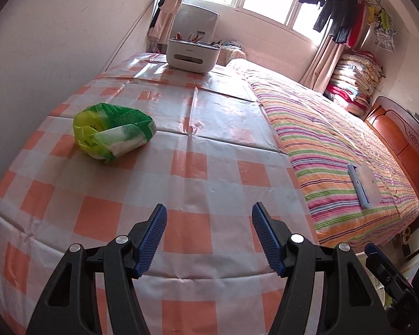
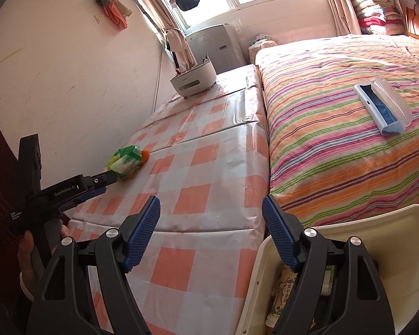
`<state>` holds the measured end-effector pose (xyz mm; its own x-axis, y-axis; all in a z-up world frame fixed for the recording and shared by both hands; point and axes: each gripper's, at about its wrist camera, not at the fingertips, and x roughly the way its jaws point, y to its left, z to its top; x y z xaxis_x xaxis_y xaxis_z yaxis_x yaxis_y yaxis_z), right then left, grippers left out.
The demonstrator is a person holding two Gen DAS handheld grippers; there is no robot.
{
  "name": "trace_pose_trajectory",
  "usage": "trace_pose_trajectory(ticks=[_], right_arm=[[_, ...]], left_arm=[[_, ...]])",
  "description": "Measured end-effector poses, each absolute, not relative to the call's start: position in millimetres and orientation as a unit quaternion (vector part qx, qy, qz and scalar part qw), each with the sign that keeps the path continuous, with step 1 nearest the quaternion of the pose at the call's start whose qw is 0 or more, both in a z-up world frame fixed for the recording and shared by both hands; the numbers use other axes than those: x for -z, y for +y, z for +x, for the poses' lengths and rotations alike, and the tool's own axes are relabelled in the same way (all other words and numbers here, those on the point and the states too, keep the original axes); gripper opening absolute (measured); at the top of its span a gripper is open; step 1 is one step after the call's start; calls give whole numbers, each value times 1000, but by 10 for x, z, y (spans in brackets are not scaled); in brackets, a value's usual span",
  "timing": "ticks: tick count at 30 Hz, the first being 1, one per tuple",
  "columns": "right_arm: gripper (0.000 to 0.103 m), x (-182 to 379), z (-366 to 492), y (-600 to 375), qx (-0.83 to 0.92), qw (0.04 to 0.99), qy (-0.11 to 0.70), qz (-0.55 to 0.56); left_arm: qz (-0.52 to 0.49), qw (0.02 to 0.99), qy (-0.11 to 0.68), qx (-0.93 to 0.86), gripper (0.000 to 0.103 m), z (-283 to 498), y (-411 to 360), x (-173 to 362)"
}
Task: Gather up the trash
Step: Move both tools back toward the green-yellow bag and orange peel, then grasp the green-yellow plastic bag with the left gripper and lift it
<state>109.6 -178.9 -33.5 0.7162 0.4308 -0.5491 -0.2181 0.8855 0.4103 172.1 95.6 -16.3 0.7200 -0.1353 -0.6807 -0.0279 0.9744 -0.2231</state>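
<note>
Wrapper point(image 1: 113, 129) alone on tablecloth point(image 1: 204, 139) | organizer point(image 1: 192, 53) far | both fingers wide, empty

Left gripper point(image 1: 208, 233): two black moulded plastic arms, each with a long triangular cut-out through the web. Round silver screw heads, two per side, at the pivots. Fingers faced with blue ribbed pads point(image 1: 153, 240), ridges running crosswise.

Right gripper point(image 2: 211, 230): same build. Black arms, silver pivot screws, blue ribbed pads point(image 2: 143, 237).

In the right wrist view, at 9 o'clock, the left unit shows side-on: black slab body, white lettering "GenRobot.AI", a small round screw near the nose, a blue strip beneath. Smaller white print lower down, unreadable.

Hand point(image 2: 28, 254) at 8 o'clock; sleeve not discernible.
</note>
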Motion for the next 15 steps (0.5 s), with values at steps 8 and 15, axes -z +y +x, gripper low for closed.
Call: trace_pose_trajectory(ticks=[8,15], right_arm=[[75,433,1236,-1649,-193,901,351,166],[75,458,1301,-1586,-208,894,356,174]], left_arm=[[-46,925,372,-64,62,2218,1492,189],[20,910,405,-82,62,2601,1699,352]])
